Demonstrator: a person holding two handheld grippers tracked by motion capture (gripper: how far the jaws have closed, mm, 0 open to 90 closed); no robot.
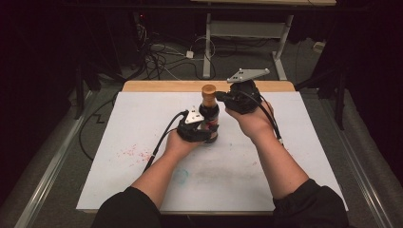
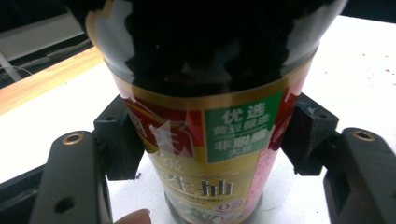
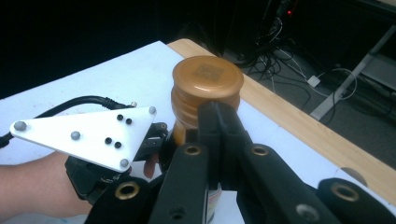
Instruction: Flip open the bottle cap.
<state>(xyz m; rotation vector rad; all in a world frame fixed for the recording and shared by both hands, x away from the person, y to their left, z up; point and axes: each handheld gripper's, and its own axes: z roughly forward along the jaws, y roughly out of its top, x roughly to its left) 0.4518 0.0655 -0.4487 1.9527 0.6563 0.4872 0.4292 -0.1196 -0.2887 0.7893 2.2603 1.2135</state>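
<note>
High view: the bottle (image 1: 209, 111) stands upright mid-table (image 1: 285, 156), cap up, the left gripper (image 1: 202, 130) clamped round its lower body. Left gripper view: both pads press the label. Right gripper view: the right gripper (image 3: 217, 116) (jaws together) touches the gold cap (image 3: 208, 88).

Bottle (image 1: 209, 114): upright on tabletop (image 1: 294, 156), slightly toward 12 o'clock of centre. Left claw (image 1: 205, 129): at bottle's 7 o'clock, clamped on its lower body. Right claw (image 1: 219, 96): at bottle's 2 o'clock, beside the cap (image 1: 208, 90). Cables on floor (image 1: 166, 52) beyond tabletop, 12 o'clock.
</note>
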